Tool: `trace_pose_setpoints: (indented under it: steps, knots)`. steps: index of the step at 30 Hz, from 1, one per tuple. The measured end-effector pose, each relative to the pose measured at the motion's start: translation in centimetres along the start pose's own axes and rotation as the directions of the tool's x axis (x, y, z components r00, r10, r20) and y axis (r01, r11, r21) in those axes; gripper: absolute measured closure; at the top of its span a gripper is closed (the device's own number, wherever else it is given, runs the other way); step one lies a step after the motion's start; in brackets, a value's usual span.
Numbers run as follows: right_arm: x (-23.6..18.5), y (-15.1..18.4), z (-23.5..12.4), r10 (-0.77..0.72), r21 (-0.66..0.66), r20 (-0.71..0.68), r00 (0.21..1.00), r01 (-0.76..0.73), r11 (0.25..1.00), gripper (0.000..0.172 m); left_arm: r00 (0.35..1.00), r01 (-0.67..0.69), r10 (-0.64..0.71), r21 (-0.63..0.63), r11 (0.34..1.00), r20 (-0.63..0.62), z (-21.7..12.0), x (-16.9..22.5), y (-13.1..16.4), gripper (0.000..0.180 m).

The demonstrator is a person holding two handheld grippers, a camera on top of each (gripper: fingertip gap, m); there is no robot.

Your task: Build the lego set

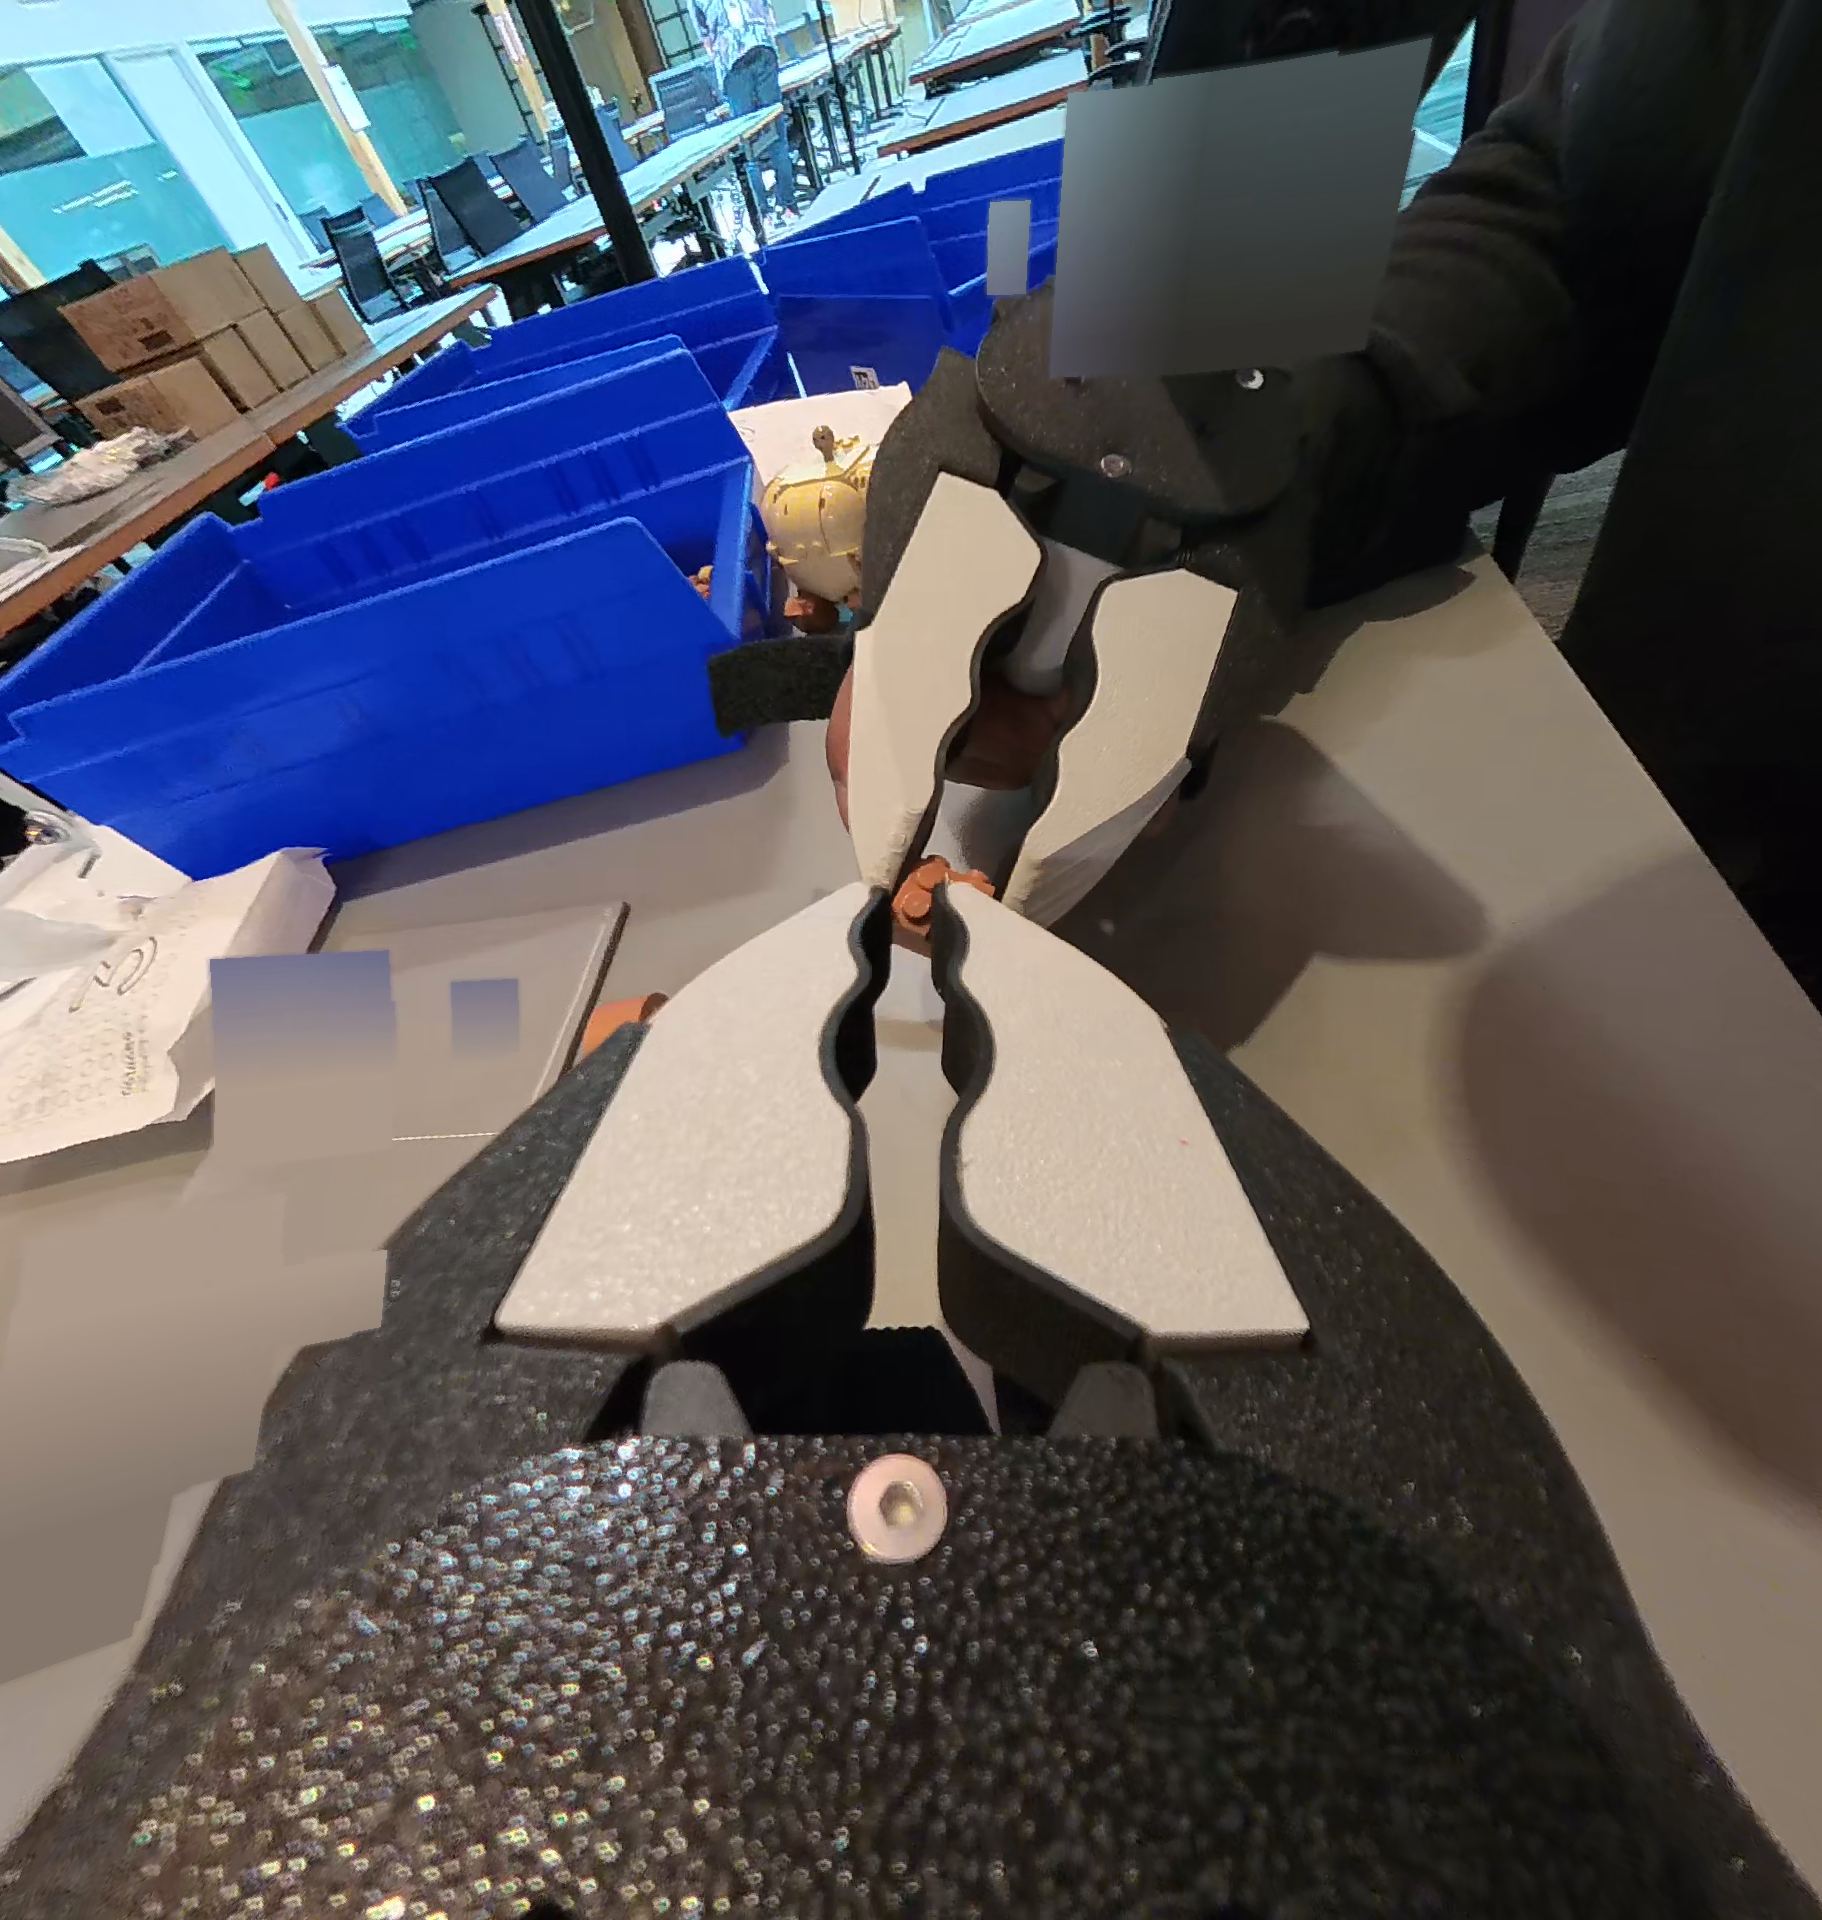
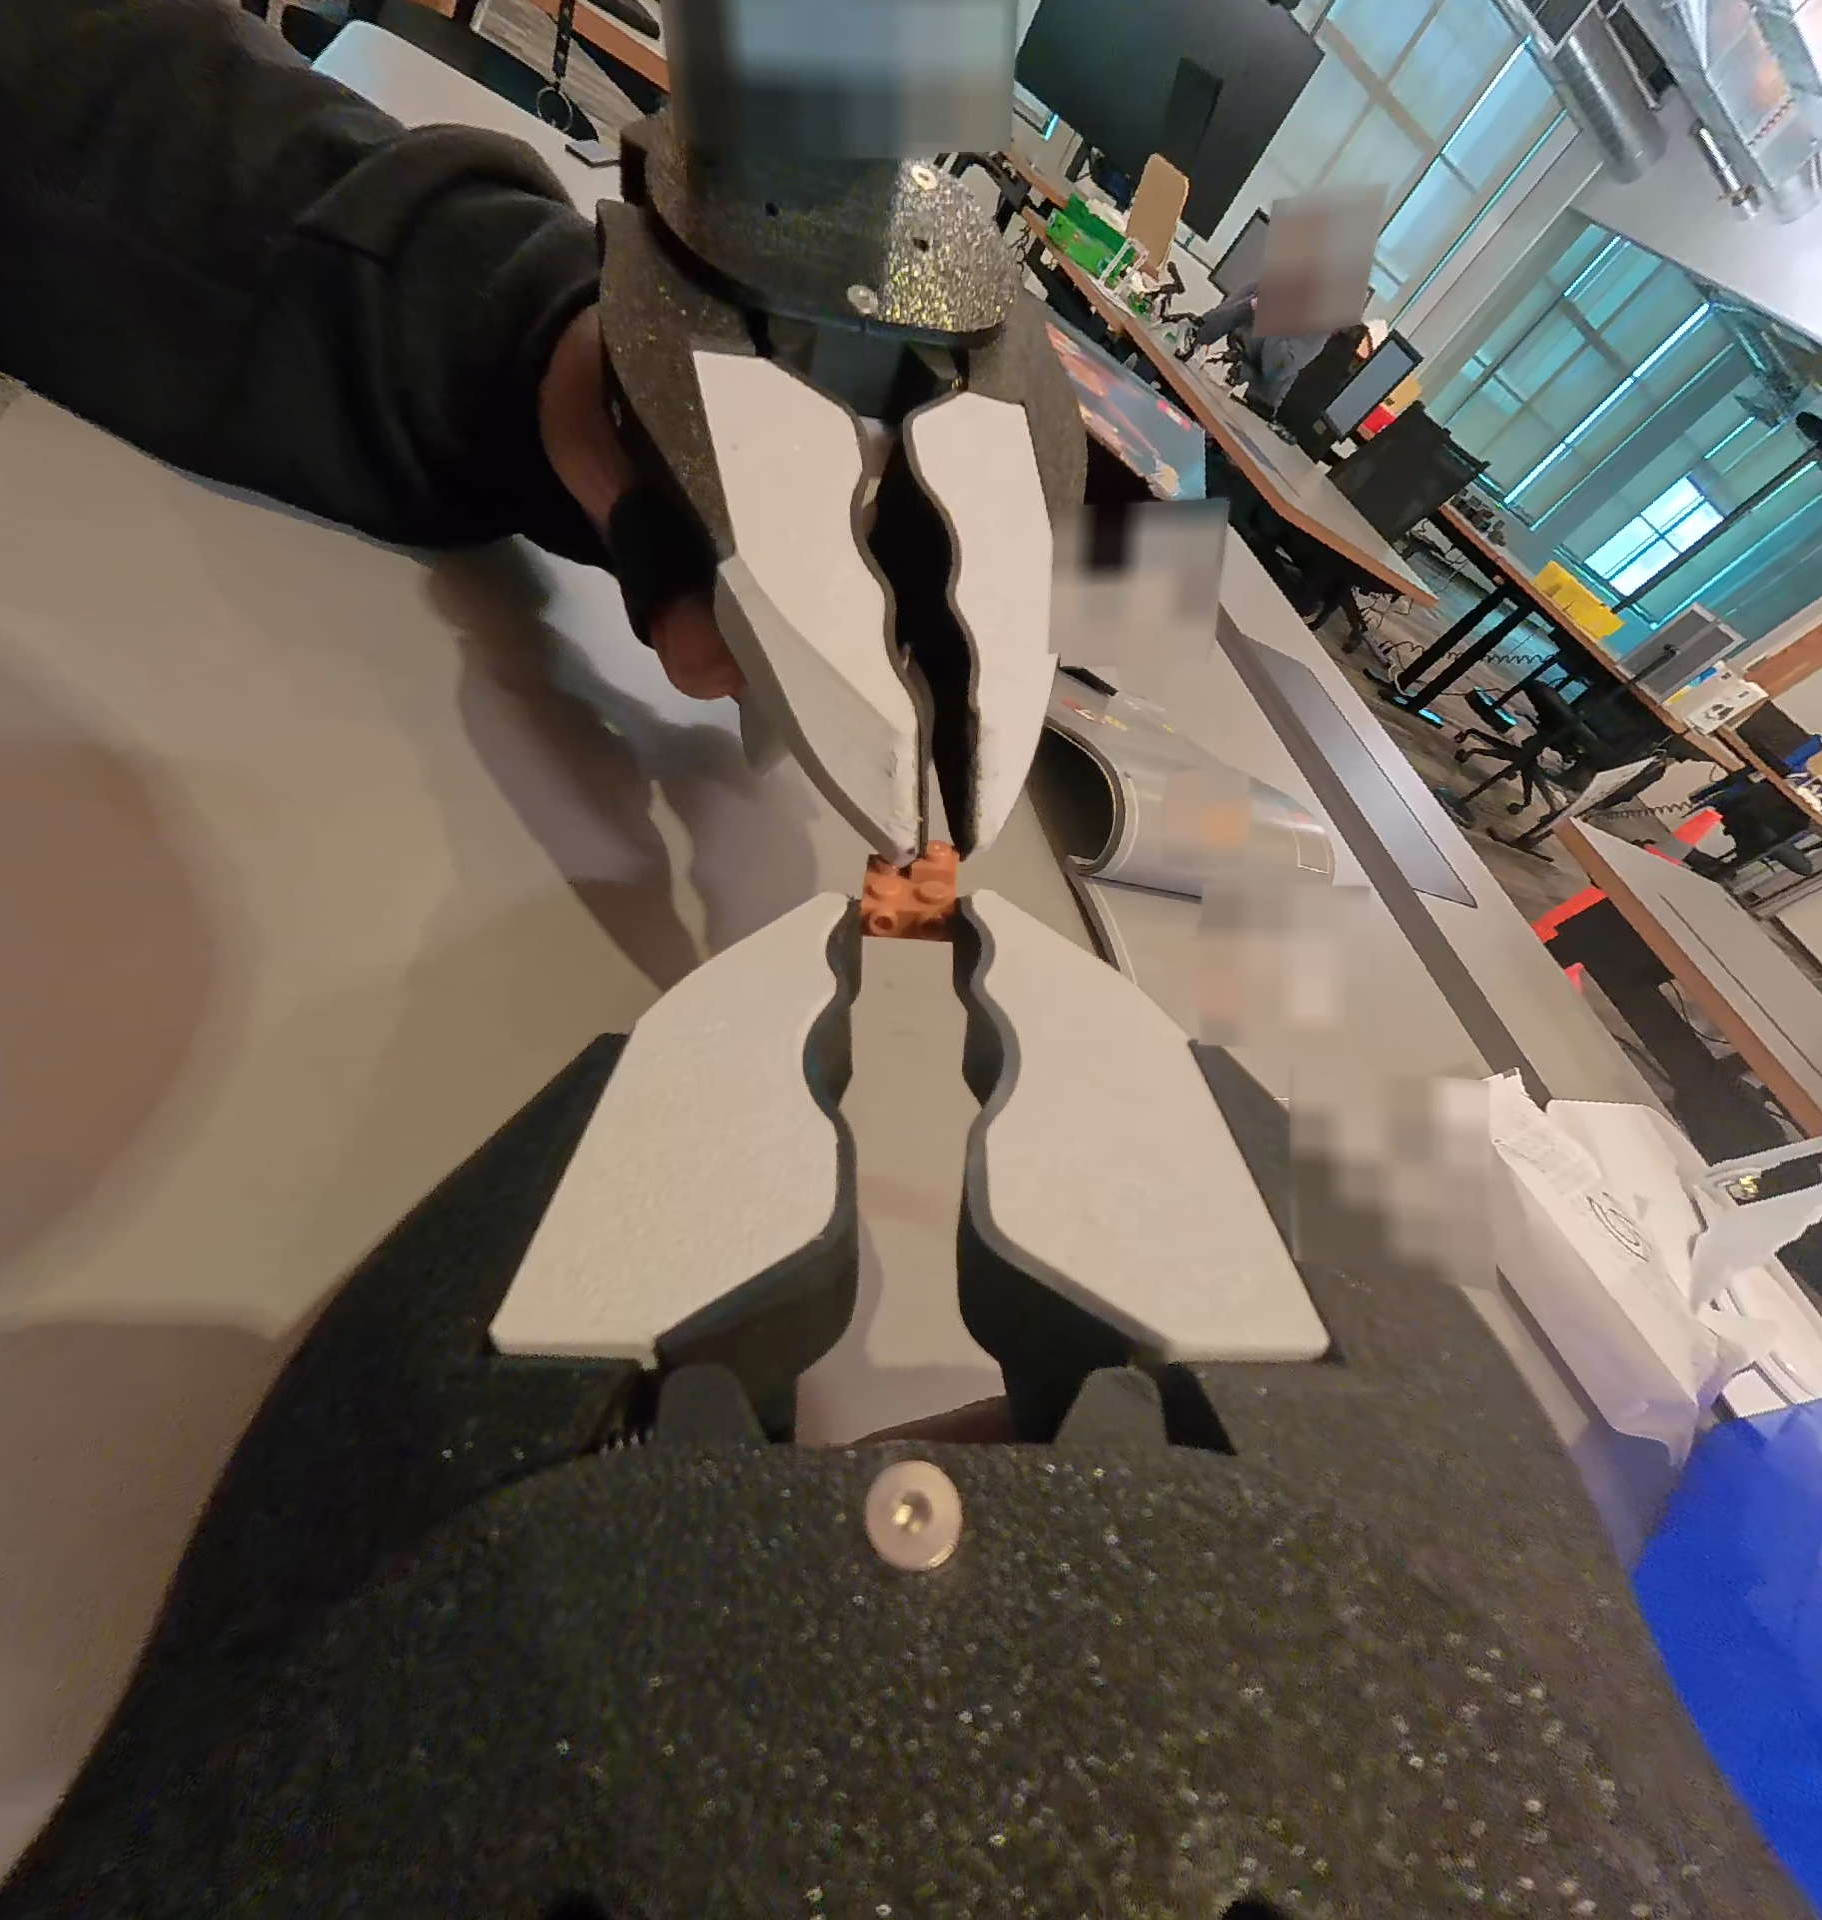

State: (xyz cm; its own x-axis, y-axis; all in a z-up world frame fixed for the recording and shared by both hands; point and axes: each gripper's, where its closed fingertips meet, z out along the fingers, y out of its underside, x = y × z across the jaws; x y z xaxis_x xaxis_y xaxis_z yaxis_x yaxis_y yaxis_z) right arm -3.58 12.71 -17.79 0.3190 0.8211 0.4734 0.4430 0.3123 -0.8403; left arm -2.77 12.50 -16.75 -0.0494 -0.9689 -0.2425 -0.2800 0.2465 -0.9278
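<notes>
Leftmost, blue bins (image 1: 387, 665) are ranged along the grey table (image 1: 1406, 790), with crumpled white paper (image 1: 128, 997) lying before them and a cream rounded toy model (image 1: 819, 509) seen beside the bins. At the middle, a small orange studded brick piece (image 2: 905, 902) is held above the table between the two grippers. It is pinched from one side by the nearly closed fingers of the left gripper (image 1: 909, 909). From the other side it is clamped across its width by the right gripper (image 2: 907, 920), pads pressed to its flanks. Rightward, a curled booklet (image 2: 1187, 821) is seen.
</notes>
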Motion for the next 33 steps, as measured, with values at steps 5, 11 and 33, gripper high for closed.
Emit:
trace_pose_setpoints:
  steps: [5, 11, 33]
  knots:
    - [0.34, 0.09, 0.01, 0.006, -0.006, -0.021, 1.0, -0.006, 1.0, 0.156, 0.999, 0.005, -0.004, -0.008, 1.0, 0.035, 0.11, -0.37, -0.03, 0.173]
    - [0.66, 0.29, 0.04, 0.011, -0.015, -0.039, 0.999, -0.012, 1.0, 0.156, 0.998, 0.018, -0.017, -0.019, 1.0, 0.066, 0.29, -0.7, 0.04, 0.173]
    - [0.13, 0.42, 0.32, -0.095, -0.055, -0.043, 0.995, 0.092, 0.994, 0.155, 0.99, -0.124, 0.132, -0.115, 0.986, 0.059, 0.1, -0.36, 0.61, 0.17]
